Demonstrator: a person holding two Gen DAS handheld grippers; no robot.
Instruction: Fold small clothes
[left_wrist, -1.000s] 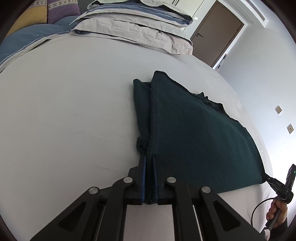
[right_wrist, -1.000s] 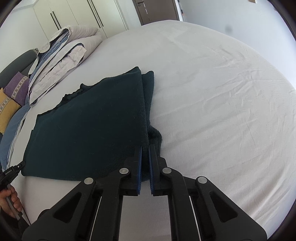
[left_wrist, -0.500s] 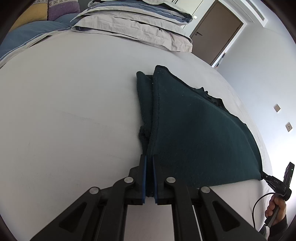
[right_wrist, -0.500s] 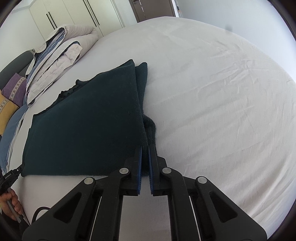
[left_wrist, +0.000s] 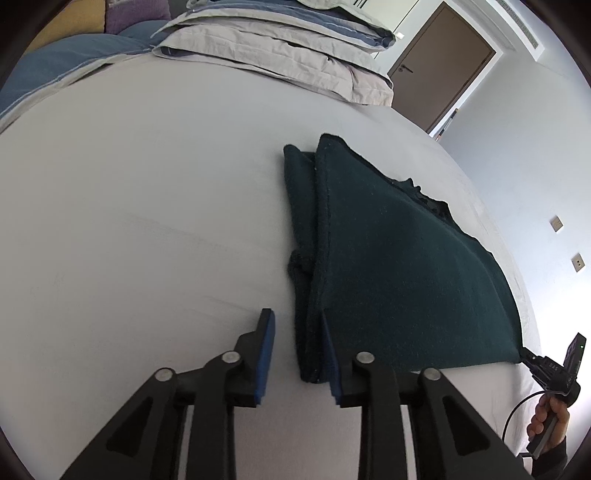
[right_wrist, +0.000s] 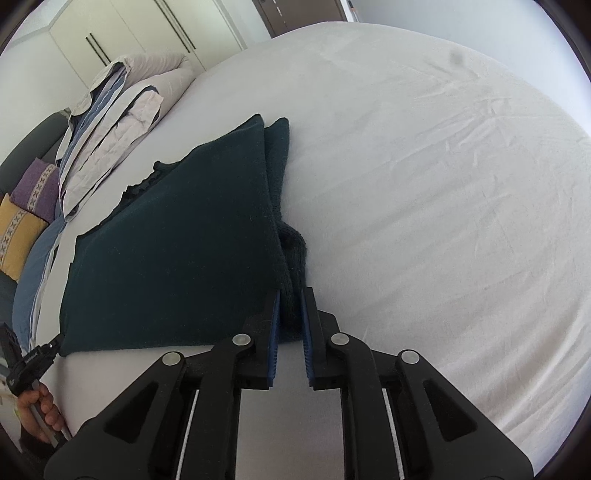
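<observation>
A dark green knitted garment (left_wrist: 399, 266) lies folded on the white bed, also in the right wrist view (right_wrist: 177, 258). My left gripper (left_wrist: 297, 321) is open, its jaws apart on either side of the garment's near left corner, which rests on the sheet. My right gripper (right_wrist: 290, 299) has its jaws slightly parted with the garment's near right corner between the blue pads; the cloth looks loose there. The far edge of the garment is partly hidden by its own fold.
Folded grey and blue bedding (left_wrist: 280, 48) is stacked at the head of the bed, with purple and yellow cushions (right_wrist: 26, 206) beside it. White sheet (right_wrist: 443, 206) spreads to the right. A brown door (left_wrist: 439, 62) and wardrobes (right_wrist: 122, 33) stand behind.
Both grippers lowered the garment's near edge onto the bed. The left gripper has opened wide and let go; the right gripper's jaws have parted slightly.
</observation>
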